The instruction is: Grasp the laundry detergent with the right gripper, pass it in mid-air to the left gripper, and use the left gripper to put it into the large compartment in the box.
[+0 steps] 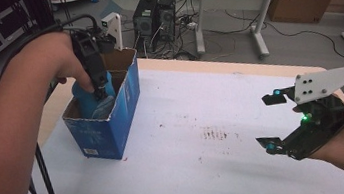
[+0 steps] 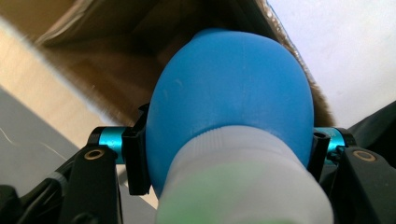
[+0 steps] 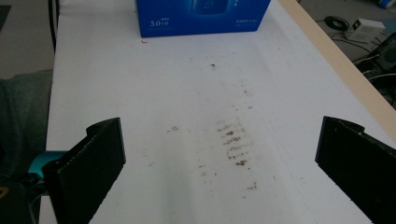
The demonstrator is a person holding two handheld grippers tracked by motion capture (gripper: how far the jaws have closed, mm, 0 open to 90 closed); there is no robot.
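An open blue box (image 1: 107,116) stands at the table's (image 1: 240,93) ten o'clock. Inside it, the left gripper (image 1: 100,89) clamps a blue bulb-shaped bottle (image 2: 231,100) between its fingers (image 2: 135,156); the left gripper view reveals its pale neck. The right gripper (image 1: 270,123) hovers at four o'clock, fingers spread wide, empty.

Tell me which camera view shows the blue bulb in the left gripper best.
The left gripper view: the blue bulb sits large between the jaws, its pale neck toward the camera. The high view shows a bit of it inside the blue box.
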